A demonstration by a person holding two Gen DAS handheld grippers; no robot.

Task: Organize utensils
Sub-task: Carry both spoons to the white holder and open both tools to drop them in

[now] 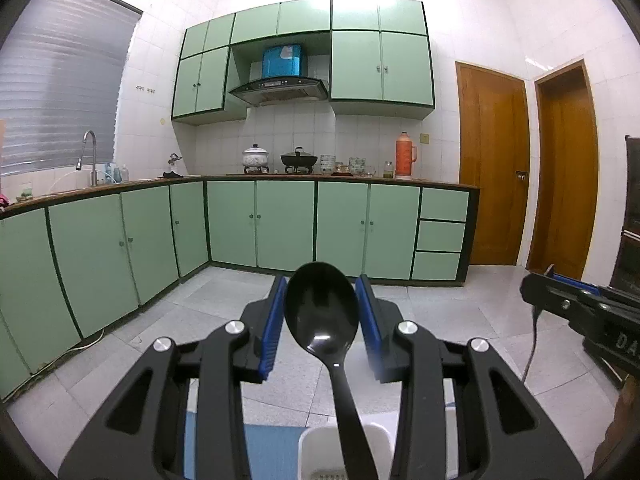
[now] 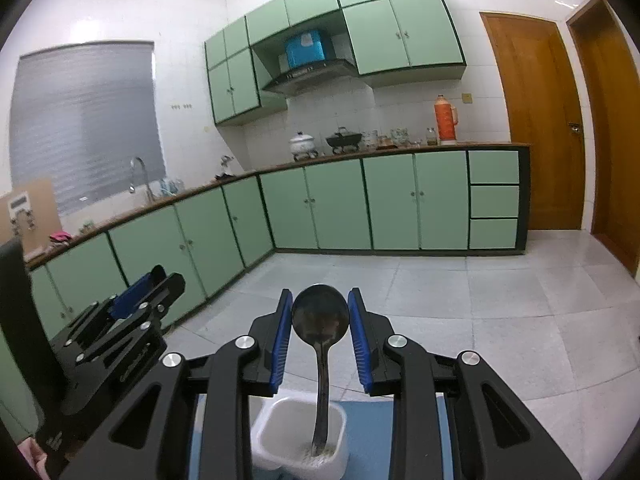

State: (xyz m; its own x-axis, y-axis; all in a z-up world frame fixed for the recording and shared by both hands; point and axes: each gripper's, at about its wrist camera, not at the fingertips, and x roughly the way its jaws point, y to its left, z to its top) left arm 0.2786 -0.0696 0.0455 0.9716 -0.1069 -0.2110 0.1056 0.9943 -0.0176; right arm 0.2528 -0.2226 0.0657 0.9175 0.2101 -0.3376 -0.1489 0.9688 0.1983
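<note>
My left gripper [image 1: 322, 286] is shut on the bowl of a black plastic spoon [image 1: 321, 312], with both blue pads against its edges. The spoon's handle slants down toward a white slotted utensil holder [image 1: 316, 452] at the bottom edge. My right gripper [image 2: 320, 296] is shut on the bowl of a metal spoon [image 2: 320, 320]. That handle reaches down into the white holder [image 2: 280, 424], and I cannot tell whether its tip touches the perforated bottom. The holder stands on a blue mat [image 2: 368, 428]. Each gripper shows at the other view's side: right gripper [image 1: 552, 286], left gripper [image 2: 164, 278].
Beyond the grippers lie a grey tiled floor [image 1: 440, 320] and an L-shaped run of green cabinets [image 1: 280, 224]. The counter carries pots, bowls and an orange thermos [image 1: 405, 156]. Two wooden doors [image 1: 492, 168] stand at the right, and a sink tap [image 1: 90, 152] at the left.
</note>
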